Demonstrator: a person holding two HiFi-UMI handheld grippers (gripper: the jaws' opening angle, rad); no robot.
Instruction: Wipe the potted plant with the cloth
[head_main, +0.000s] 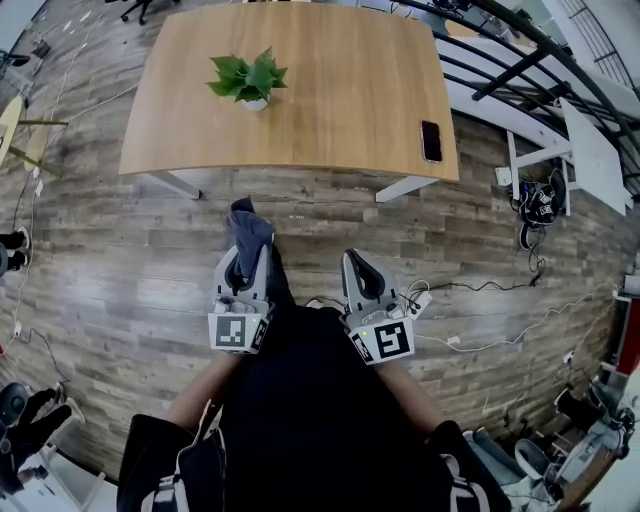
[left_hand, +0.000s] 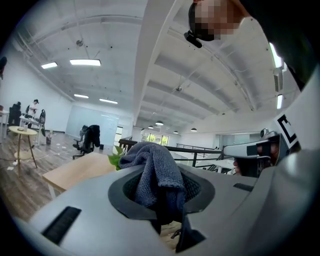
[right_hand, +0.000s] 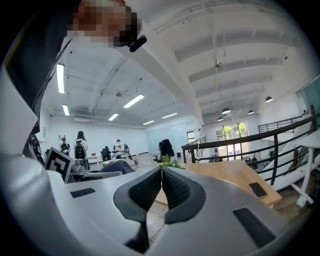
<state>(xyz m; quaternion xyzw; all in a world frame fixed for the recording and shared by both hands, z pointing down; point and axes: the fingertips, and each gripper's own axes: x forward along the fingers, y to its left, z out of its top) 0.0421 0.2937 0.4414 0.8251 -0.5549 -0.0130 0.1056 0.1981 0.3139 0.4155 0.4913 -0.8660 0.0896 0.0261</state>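
Wood-plank floor (head_main: 120, 270) over most of the head view, with a pale wooden tabletop (head_main: 330, 110) at the top of the frame. On that tabletop, left of centre: potted plant (head_main: 248, 78), green leaves over a small white pot, upright. Near the tabletop's right edge: a dark phone (head_main: 431, 140), lying flat, well apart from the plant. Lower centre, over the floor and short of the tabletop: left gripper (head_main: 243, 265), clamped on a dark blue-grey cloth (head_main: 248, 228), bunched between the pads and spilling past the tips toward the plant. Just right of it: right gripper (head_main: 358, 270), pads pressed flat against each other. Both pointed toward the tabletop, roughly level, touching neither plant nor tabletop. Right of centre on the floor: white power strip (head_main: 420, 300), cables running off toward the right edge. Far back in the right gripper view: black railing (right_hand: 250, 137) at the right, people (right_hand: 80, 142) at desks at the left.
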